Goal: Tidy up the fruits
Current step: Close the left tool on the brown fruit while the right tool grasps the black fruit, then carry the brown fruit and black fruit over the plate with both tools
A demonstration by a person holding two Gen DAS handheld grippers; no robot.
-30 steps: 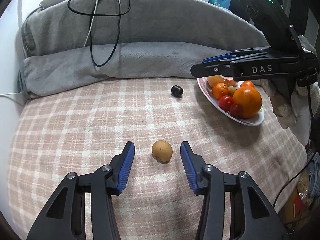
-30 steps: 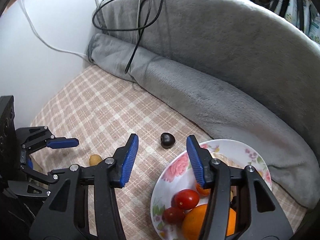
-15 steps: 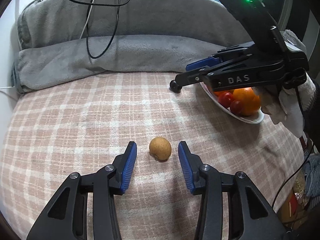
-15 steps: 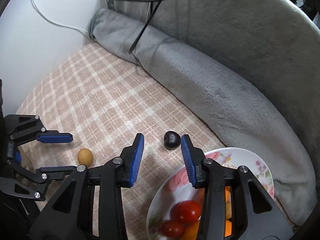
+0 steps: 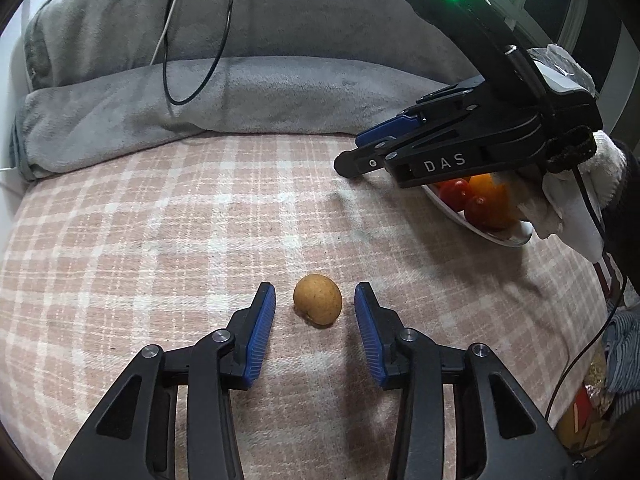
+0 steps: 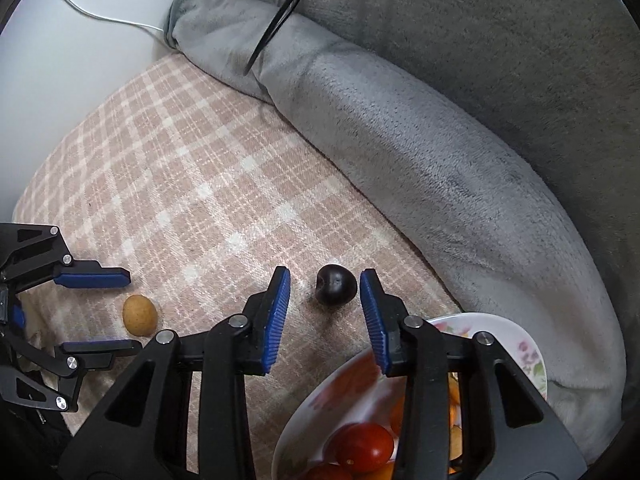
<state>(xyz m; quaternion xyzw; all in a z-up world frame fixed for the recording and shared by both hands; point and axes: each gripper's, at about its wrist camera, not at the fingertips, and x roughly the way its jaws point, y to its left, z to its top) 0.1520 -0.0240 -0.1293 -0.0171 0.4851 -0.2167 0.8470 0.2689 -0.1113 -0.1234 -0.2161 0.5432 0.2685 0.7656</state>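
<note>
A small tan round fruit (image 5: 318, 305) lies on the pink plaid cloth, between the open fingers of my left gripper (image 5: 315, 322), untouched. It also shows in the right wrist view (image 6: 139, 315), where the left gripper (image 6: 108, 312) flanks it. A small dark plum-like fruit (image 6: 335, 284) lies on the cloth between the open fingers of my right gripper (image 6: 325, 312), untouched. The right gripper (image 5: 352, 160) hides it in the left wrist view. A floral white plate (image 6: 528, 344) holds red tomatoes (image 6: 364, 442) and oranges; it also shows in the left wrist view (image 5: 492, 236).
A rolled grey blanket (image 5: 240, 96) runs along the far side of the cloth, with black and white cables (image 5: 192, 40) on it. A white wall (image 6: 60, 60) stands on the left. Clutter lies beyond the cloth's right edge (image 5: 600, 400).
The right gripper moved down and forward so the dark fruit now sits between its fingers. The left gripper edged closer around the tan fruit.
</note>
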